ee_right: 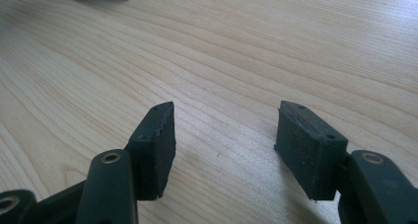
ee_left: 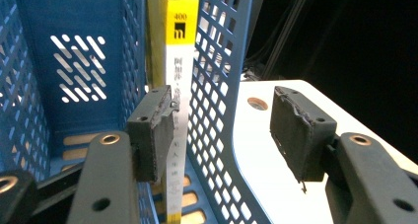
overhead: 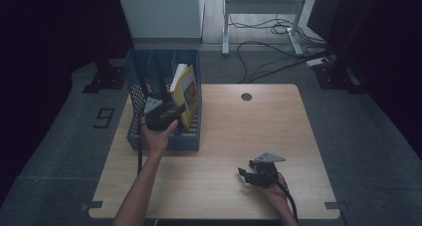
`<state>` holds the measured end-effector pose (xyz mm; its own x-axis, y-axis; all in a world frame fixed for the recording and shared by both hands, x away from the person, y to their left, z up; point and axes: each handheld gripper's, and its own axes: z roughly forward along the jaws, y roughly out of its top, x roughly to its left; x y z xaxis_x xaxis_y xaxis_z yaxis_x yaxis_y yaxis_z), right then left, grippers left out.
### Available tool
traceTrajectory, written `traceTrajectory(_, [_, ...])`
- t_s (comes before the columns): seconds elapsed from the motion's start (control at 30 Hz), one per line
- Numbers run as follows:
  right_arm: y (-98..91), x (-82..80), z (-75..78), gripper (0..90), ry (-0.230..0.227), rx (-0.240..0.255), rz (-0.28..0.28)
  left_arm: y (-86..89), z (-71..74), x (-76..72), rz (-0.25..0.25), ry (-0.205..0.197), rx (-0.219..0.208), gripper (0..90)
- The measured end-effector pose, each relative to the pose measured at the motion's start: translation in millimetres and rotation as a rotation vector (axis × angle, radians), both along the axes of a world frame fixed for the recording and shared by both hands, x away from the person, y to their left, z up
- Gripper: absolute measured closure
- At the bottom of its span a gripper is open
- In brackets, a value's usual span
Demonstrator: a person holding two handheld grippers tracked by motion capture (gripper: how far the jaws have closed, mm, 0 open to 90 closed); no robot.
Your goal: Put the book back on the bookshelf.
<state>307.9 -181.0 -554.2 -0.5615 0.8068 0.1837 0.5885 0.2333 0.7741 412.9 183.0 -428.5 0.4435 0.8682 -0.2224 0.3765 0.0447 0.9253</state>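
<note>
A blue perforated file rack (overhead: 137, 89) stands on the wooden table's (overhead: 259, 131) left side. In its right compartment leans a yellow-and-white book (overhead: 187, 90). My left gripper (overhead: 163, 115) is at the rack's front, beside the book. In the left gripper view it (ee_left: 226, 130) stands open, with the book's spine (ee_left: 177, 51) and the rack's right wall (ee_left: 217, 86) between its jaws. One pad (ee_left: 153, 135) lies by the spine and the other (ee_left: 296, 135) hangs outside the rack, apart from the wall. My right gripper (overhead: 245, 169) rests low over bare wood near the front right, open (ee_right: 224, 140) with nothing between its jaws.
A round cable hole (overhead: 246, 96) sits at the table's far edge, also visible past the rack (ee_left: 257, 103). Behind the table are a white desk frame (overhead: 226, 22) and loose cables (overhead: 278, 56) on the floor. The rack's left compartments (ee_left: 74, 61) hold nothing I can see.
</note>
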Motion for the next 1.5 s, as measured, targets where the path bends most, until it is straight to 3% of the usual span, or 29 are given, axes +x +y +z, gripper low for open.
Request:
traceTrajectory(0.7, [1.9, 3.2, 0.1, 39.4, 0.0, -0.002, 0.011, 10.9, -20.4, -51.7, -0.095, 0.053, 0.0, 42.1])
traceTrajectory(1.27, [1.1, 3.6, 0.0, 39.5, 0.003, 0.005, 0.013, 15.1, -59.4, -100.6, -0.239, 0.133, -0.028, 39.8])
traceTrajectory(1.5, [-0.4, 2.9, -0.2, 39.4, 0.004, 0.01, 0.007, 12.6, -78.4, -109.1, -0.257, 0.168, -0.014, 39.2])
